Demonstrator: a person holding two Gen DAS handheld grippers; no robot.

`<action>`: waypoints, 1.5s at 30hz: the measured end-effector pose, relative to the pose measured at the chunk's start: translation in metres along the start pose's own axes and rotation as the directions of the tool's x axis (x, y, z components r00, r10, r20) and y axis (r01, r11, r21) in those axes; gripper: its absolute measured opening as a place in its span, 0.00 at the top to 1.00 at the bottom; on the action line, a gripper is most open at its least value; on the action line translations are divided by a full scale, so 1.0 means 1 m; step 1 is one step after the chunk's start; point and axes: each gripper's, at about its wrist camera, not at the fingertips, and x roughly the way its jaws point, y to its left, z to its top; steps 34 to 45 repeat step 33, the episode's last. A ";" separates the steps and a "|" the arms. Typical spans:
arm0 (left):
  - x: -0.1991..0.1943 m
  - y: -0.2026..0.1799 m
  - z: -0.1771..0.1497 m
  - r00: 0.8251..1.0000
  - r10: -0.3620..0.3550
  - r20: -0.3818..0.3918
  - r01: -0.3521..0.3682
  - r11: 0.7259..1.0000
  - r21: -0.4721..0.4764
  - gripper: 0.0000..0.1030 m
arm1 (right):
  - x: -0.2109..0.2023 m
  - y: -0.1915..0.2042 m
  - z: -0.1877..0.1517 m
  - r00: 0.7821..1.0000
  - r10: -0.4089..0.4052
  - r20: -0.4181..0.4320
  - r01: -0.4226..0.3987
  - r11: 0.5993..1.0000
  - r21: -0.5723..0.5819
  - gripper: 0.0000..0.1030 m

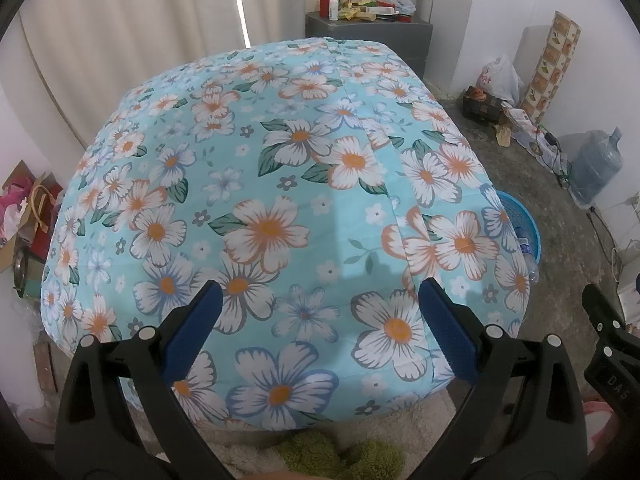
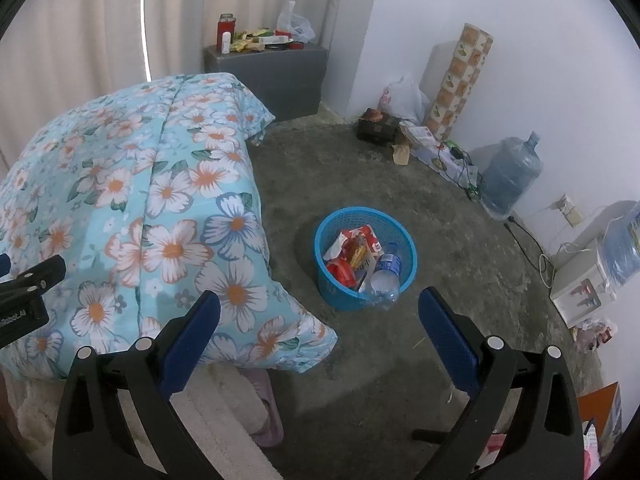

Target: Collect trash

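A blue plastic basket (image 2: 400, 236) stands on the grey floor right of the flower-cloth table. It holds red and white wrappers (image 2: 354, 250) and a clear plastic bottle (image 2: 385, 276) leaning on its front rim. My right gripper (image 2: 320, 304) is open and empty, above the floor just in front of the basket. My left gripper (image 1: 320, 296) is open and empty over the flowered cloth (image 1: 280, 208). In the left wrist view the basket (image 1: 526, 226) peeks out past the table's right edge. The right gripper's black frame (image 1: 608, 340) shows at that view's right edge.
A grey cabinet (image 2: 272, 76) with a red flask and packets stands at the back. Bags, a dark box, a patterned roll (image 2: 456, 80) and a water jug (image 2: 510, 176) line the right wall, with cables. A slipper (image 2: 268, 412) lies under the table's corner. Boxes and bags (image 1: 28, 216) stand left.
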 end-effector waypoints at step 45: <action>-0.001 0.004 -0.001 1.000 0.000 -0.002 0.000 1.000 -0.008 0.09 | -0.003 0.005 0.004 1.000 0.003 0.004 -0.003 1.000 -0.004 0.06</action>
